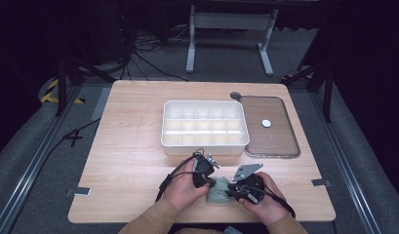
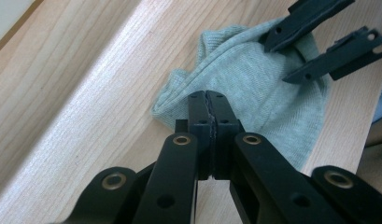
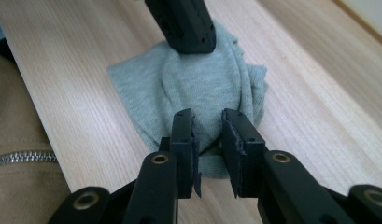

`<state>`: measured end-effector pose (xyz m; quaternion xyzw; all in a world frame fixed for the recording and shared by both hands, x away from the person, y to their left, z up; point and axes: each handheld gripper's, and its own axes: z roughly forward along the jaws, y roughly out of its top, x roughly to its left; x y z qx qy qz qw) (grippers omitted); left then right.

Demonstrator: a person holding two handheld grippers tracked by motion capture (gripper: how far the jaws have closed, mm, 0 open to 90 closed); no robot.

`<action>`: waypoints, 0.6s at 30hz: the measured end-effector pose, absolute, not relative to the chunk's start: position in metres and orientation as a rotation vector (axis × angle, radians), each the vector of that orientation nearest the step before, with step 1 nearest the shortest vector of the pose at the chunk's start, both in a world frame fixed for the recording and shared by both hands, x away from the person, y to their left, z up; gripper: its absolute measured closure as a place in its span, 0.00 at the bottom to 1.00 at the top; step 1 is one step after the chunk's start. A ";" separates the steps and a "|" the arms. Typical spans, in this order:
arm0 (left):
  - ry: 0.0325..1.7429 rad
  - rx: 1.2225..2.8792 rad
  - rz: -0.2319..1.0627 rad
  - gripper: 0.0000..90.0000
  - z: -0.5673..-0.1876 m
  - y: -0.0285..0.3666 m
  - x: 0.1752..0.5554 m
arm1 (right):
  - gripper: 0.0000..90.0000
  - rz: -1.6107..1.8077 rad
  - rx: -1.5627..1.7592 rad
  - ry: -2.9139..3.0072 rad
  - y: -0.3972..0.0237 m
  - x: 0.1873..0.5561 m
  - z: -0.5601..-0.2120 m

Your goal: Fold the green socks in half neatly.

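I am working a soft, light, floppy grey-green sock [image 1: 219,192] lying at the tabletop's [image 1: 129,141] six o'clock edge, best taken at a bunched fold. My left claw [image 2: 208,108] is pinching its edge tight, while my right claw [image 3: 206,127] is standing slightly parted over the fabric, not gripping.

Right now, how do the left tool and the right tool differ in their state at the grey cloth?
The left tool has its jaws pressed together, pinching an edge of the grey cloth; the right tool has a gap between its jaws, with cloth bulging into it. The left tool sits at the cloth's left side in the high view, the right tool at its right. Both are black and hand-held.
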<state>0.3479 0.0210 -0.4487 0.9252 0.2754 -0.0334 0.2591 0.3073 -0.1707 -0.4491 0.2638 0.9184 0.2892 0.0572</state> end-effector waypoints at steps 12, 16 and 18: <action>0.786 2.464 -0.070 0.98 -0.436 0.043 0.348 | 0.86 0.856 0.792 2.781 -0.171 0.307 -0.453; 0.815 2.474 -0.123 0.96 -0.443 0.051 0.348 | 0.86 0.879 0.812 2.787 -0.172 0.309 -0.454; 0.807 2.474 -0.157 0.96 -0.448 0.048 0.347 | 0.86 0.884 0.810 2.787 -0.173 0.309 -0.454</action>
